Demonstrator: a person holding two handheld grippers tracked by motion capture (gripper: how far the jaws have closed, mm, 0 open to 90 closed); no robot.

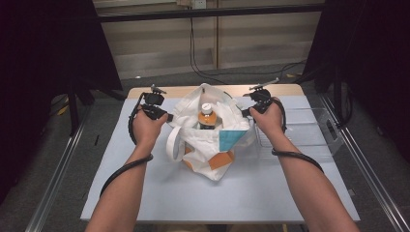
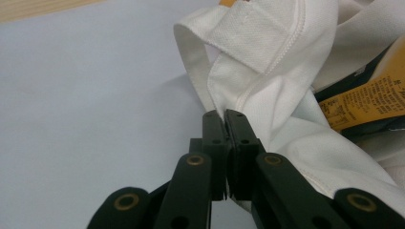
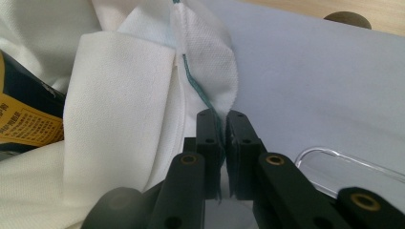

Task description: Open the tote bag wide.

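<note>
My left hand-held gripper point(image 2: 224, 117) has its jaws pressed together on the white rim of the tote bag point(image 2: 267, 71), pinching the cloth right at a stitched seam where a white handle loop point(image 2: 191, 52) folds away from it. My right hand-held gripper point(image 3: 222, 119) is likewise clamped on the opposite rim, with a fold of cloth carrying a teal line of stitching point(image 3: 196, 83) caught between its jaws.

From above, my left hand-held gripper point(image 1: 167, 116) sits at the bag's left edge and my right hand-held gripper point(image 1: 245, 112) at its right edge, so the mouth of the tote bag point(image 1: 212, 145) is held wide between them. The bag stands near the middle of the pale blue worktop point(image 1: 145, 193), white with orange and teal patches on its near face. Inside it stands a bottle point(image 1: 207, 117), upright, with a white cap and an orange label; in the left gripper view its label point(image 2: 367, 98) shows beside the cloth.

Just to the right of the bag, beside my right hand point(image 1: 268, 118), lies a clear plastic tray point(image 1: 309, 133) on the worktop.
</note>
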